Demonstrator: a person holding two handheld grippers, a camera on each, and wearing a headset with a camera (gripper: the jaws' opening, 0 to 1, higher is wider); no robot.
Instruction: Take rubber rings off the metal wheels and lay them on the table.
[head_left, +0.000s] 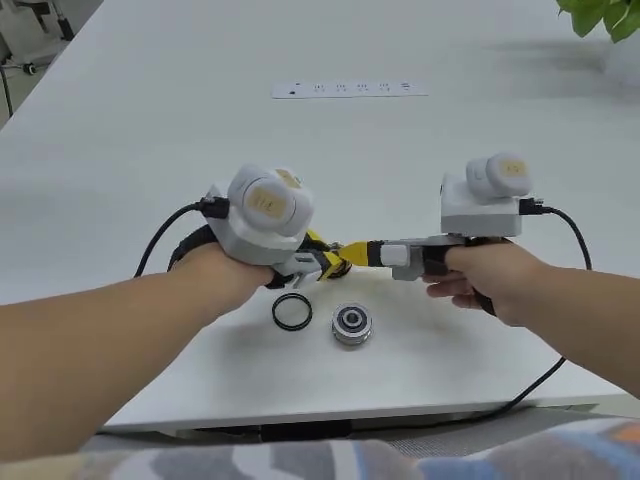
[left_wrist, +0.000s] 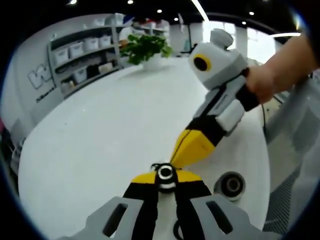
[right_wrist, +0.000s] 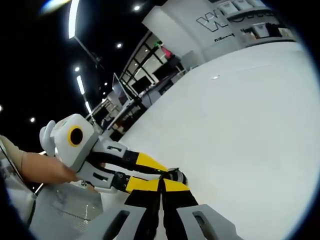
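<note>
The left claw (head_left: 328, 265) pinches a small wheel (left_wrist: 165, 174) steady in mid-air. The right claw (right_wrist: 161, 184), jaws pressed together at its rim, seems set to peel the rubber off. On the table (head_left: 200, 130) below, a loose ring (head_left: 291, 311) lies beside a bare wheel (head_left: 351, 324).

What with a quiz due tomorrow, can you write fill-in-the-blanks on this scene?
The left gripper is shut on a small ___. One black ring lies flat on the ___. In the head view, the loose wheel sits to that ring's ___.
Missing: wheel; table; right.
</note>
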